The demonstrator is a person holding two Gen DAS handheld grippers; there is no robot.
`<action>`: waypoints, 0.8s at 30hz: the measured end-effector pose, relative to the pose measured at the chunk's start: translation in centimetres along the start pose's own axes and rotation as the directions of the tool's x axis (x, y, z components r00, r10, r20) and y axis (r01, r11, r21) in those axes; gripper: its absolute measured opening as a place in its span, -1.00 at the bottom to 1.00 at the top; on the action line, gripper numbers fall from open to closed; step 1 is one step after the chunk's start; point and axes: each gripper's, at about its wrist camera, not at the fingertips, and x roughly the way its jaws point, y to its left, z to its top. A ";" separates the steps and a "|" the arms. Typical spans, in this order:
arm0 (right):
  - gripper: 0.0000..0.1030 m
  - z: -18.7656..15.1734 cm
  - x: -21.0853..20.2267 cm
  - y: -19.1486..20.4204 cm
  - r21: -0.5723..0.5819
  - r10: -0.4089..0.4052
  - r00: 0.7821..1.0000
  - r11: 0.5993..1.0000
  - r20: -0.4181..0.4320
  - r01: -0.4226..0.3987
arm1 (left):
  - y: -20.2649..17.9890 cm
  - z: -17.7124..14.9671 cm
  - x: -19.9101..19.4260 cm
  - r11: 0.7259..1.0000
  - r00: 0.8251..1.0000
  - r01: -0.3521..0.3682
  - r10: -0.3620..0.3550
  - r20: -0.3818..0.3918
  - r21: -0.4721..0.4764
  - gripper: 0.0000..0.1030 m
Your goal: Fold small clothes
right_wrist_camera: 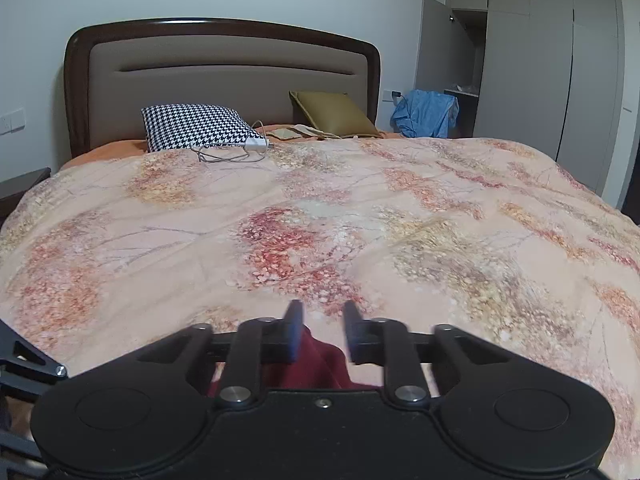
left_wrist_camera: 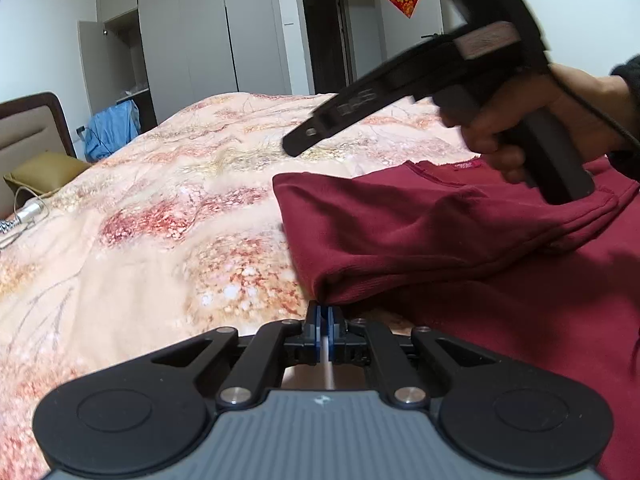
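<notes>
Risk we see: left gripper (left_wrist_camera: 325, 314), clamped shut on the maroon garment (left_wrist_camera: 420, 236), may drag the fold apart, since right gripper (right_wrist_camera: 320, 330) stands half open, gripping nothing

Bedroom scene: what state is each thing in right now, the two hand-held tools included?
Red garment: partly folded, lying on the bed.
Left tool: shut on the garment's corner.
Right tool: open, red cloth lying between its fingers.
Bedspread: spread out, lightly wrinkled.
Wardrobe door: open.
Charger cable: loose on the bed.
</notes>
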 end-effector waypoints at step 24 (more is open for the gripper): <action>0.99 -18.3 -16.2 -7.2 0.012 -0.462 0.879 0.885 -0.115 0.466 | 2.6 0.9 2.5 0.865 0.969 -0.245 0.222 -0.105 -0.438 0.54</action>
